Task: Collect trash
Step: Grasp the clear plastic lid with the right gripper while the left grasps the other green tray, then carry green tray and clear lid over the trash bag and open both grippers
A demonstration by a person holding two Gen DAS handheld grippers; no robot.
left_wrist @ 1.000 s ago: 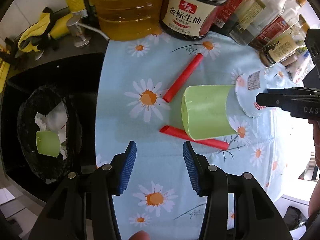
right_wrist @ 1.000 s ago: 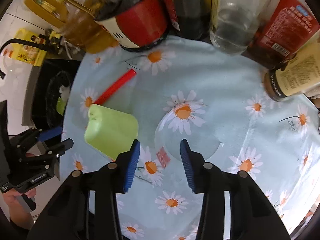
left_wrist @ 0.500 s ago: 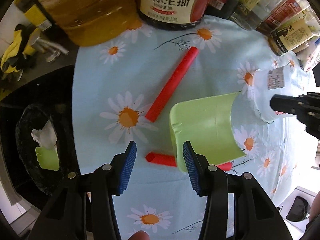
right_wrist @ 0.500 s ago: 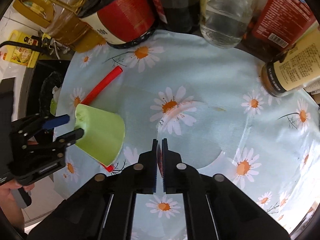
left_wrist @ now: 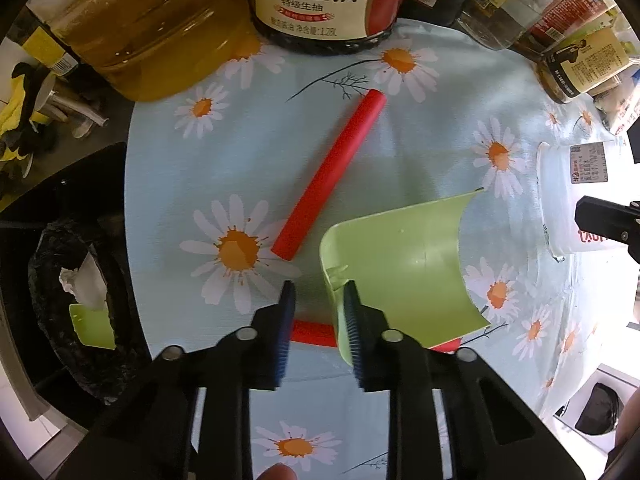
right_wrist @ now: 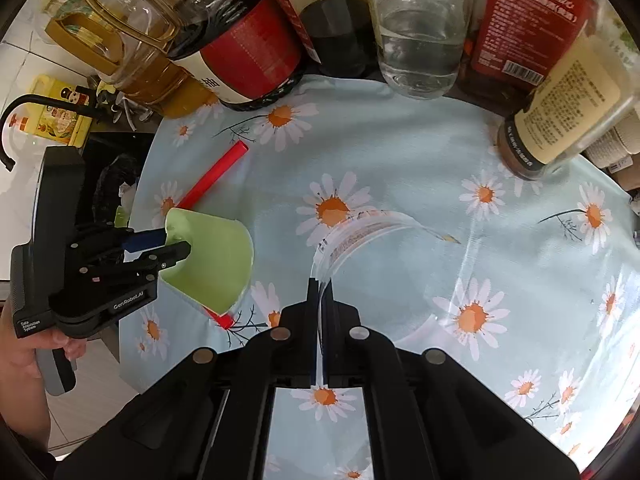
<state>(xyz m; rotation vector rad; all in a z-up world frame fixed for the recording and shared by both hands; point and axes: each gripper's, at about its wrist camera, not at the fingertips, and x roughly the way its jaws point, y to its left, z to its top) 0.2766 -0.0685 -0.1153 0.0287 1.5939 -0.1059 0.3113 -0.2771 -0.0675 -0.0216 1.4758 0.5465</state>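
A green cut paper cup (left_wrist: 396,256) lies on its side on the daisy tablecloth (left_wrist: 248,152). My left gripper (left_wrist: 318,304) straddles the cup's near edge, its jaws partly closed with a gap still showing; it also shows in the right wrist view (right_wrist: 176,246). One red tube (left_wrist: 332,176) lies beyond the cup, another red tube (left_wrist: 314,332) lies under it. My right gripper (right_wrist: 319,292) is shut on the rim of a clear plastic cup (right_wrist: 384,240), which shows white in the left wrist view (left_wrist: 572,200).
A black-lined trash bin (left_wrist: 76,300) stands left of the table, holding white paper and a green cup piece. Oil and soy sauce bottles (left_wrist: 320,0) and jars (right_wrist: 420,40) line the far edge of the table.
My left gripper moved forward onto the green cup's edge and its jaws narrowed. My right gripper closed on the clear cup's rim and has lifted it.
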